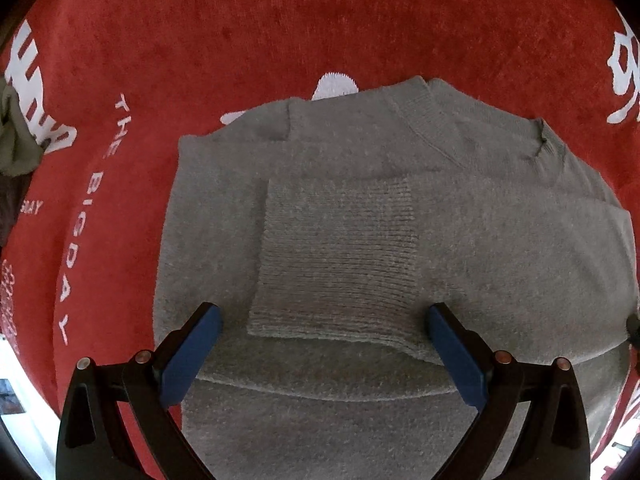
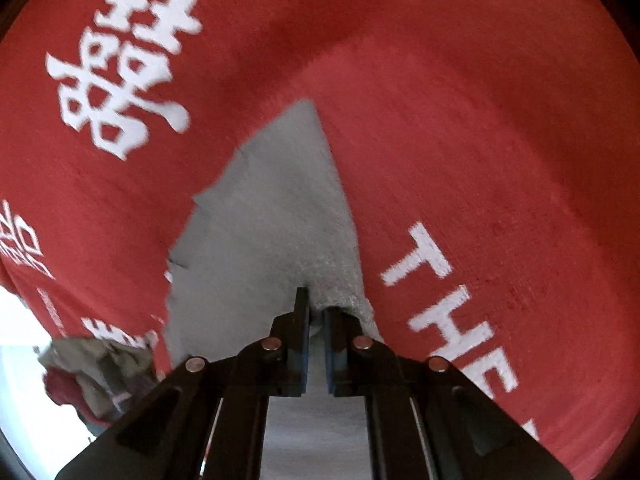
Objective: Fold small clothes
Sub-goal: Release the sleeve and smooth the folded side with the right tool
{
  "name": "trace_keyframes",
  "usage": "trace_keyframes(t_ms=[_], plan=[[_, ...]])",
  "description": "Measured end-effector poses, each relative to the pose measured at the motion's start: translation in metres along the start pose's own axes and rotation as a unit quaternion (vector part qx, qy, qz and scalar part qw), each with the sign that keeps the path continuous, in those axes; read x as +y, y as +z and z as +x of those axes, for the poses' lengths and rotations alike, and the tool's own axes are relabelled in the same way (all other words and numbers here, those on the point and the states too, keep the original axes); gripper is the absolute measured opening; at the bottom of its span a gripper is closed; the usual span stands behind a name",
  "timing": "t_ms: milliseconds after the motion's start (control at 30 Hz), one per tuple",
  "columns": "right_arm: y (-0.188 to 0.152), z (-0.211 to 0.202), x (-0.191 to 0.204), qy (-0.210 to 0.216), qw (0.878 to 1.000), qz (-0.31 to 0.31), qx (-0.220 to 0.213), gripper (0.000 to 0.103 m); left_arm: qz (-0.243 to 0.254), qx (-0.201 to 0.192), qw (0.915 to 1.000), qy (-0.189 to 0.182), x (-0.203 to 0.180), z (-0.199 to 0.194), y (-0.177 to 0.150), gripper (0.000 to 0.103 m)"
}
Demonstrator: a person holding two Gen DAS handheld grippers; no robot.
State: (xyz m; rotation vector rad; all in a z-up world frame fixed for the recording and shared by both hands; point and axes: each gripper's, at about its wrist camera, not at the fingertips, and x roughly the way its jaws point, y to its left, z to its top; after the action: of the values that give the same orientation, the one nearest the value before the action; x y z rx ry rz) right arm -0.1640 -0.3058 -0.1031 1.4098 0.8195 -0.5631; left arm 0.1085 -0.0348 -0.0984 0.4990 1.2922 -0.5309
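Grey knit sweater lying on the red printed cloth, sleeves folded in: the right gripper pinches its edge while the left gripper hovers wide open, so the next fold likely requires a second grip.

Black hand-held gripper, blue pads

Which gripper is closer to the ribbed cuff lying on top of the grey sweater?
Left. The left gripper hovers open right over the ribbed cuff, one finger on each side. The right gripper is shut on a different edge of the grey sweater; no cuff shows there.
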Motion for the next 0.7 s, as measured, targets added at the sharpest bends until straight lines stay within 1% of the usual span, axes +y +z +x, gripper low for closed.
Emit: trace_keyframes(t_ms=[67, 133, 200, 300, 367, 400, 433, 467, 700], plan=[[0.000, -0.002, 0.000, 0.004, 1.000, 0.000, 0.002, 0.010, -0.006, 0.004, 0.9999, -0.009, 0.003, 0.003, 0.001, 0.103], [-0.004, -0.007, 0.001, -0.004, 1.000, -0.007, 0.007, 0.013, -0.002, 0.003, 0.9999, -0.012, 0.005, 0.005, 0.002, 0.103], [-0.007, -0.008, 0.007, -0.015, 1.000, -0.017, 0.012, 0.015, 0.005, 0.005, 0.9999, -0.008, 0.004, 0.004, 0.004, 0.103], [-0.012, -0.014, 0.013, -0.031, 0.999, -0.026, 0.014, 0.022, 0.006, 0.014, 0.9999, 0.000, 0.002, 0.001, 0.005, 0.103], [-0.016, -0.018, 0.018, -0.039, 0.999, -0.031, 0.013, 0.034, 0.009, 0.018, 0.9998, 0.004, 0.000, -0.003, 0.004, 0.103], [-0.019, -0.022, 0.020, -0.047, 0.998, -0.037, 0.011, 0.037, 0.013, 0.019, 0.9997, 0.006, -0.001, -0.005, 0.003, 0.103], [-0.022, -0.026, 0.024, -0.056, 0.997, -0.047, 0.009, 0.044, 0.019, 0.021, 0.9996, 0.010, -0.003, -0.009, 0.001, 0.103], [-0.024, -0.029, 0.025, -0.061, 0.997, -0.055, 0.009, 0.048, 0.024, 0.022, 0.9994, 0.011, -0.005, -0.011, -0.001, 0.103], [-0.045, -0.037, 0.045, -0.091, 0.988, -0.119, 0.035, 0.057, 0.054, 0.040, 0.9977, 0.009, -0.015, -0.034, -0.022, 0.103]])
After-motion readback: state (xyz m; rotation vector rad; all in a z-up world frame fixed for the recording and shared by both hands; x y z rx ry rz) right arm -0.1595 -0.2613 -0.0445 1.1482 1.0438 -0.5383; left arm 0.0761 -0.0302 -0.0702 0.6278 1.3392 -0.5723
